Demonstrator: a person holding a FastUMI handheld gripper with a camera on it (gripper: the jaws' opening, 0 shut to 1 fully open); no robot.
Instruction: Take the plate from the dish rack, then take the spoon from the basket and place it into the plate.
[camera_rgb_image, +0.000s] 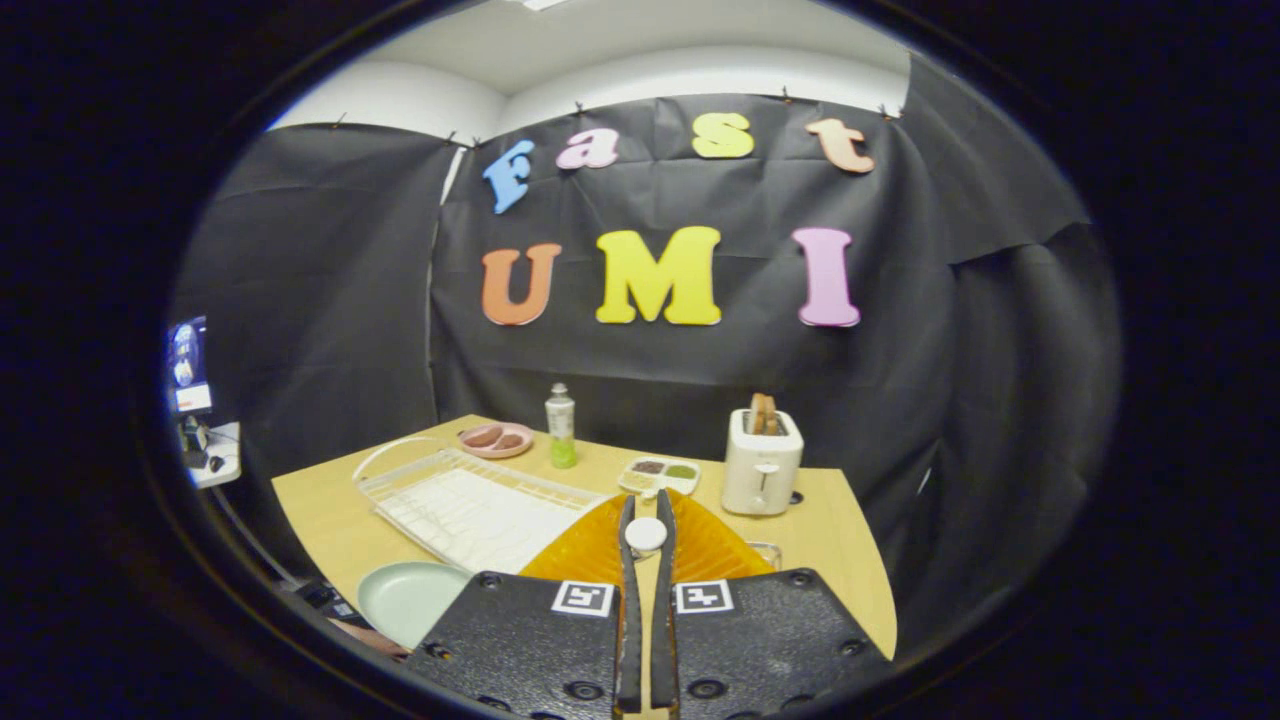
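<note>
Closest to the camera is the gripper (646, 520), and its two fingers stand almost together with only a thin gap between them. Near the fingertips (628, 510) a small white round piece (646, 534) is pinched from both sides; it looks like the spoon, probably the end of it, but I cannot tell this for sure because the rest is hidden. Just behind the fingers, on both sides of them, rises the orange basket (590, 548), ribbed and half transparent.

To the left of the fingers, low and close, lies the pale green plate (405, 598) flat on the wooden table (330, 520). Ahead of the fingers and a little to the left sits the dish rack (470, 508), a wire frame with a white tray inside it.

Beyond the rack is a pink dish (496, 439) with some brown pieces in it, and beside this dish stands an upright bottle (560, 426) with green liquid at the bottom. Straight ahead, just past the basket, is a small white tray (660, 474) with divided portions. To the right of that tray stands a white toaster (762, 462) with toast sticking out of the top. Black cloth closes the booth behind the table.
</note>
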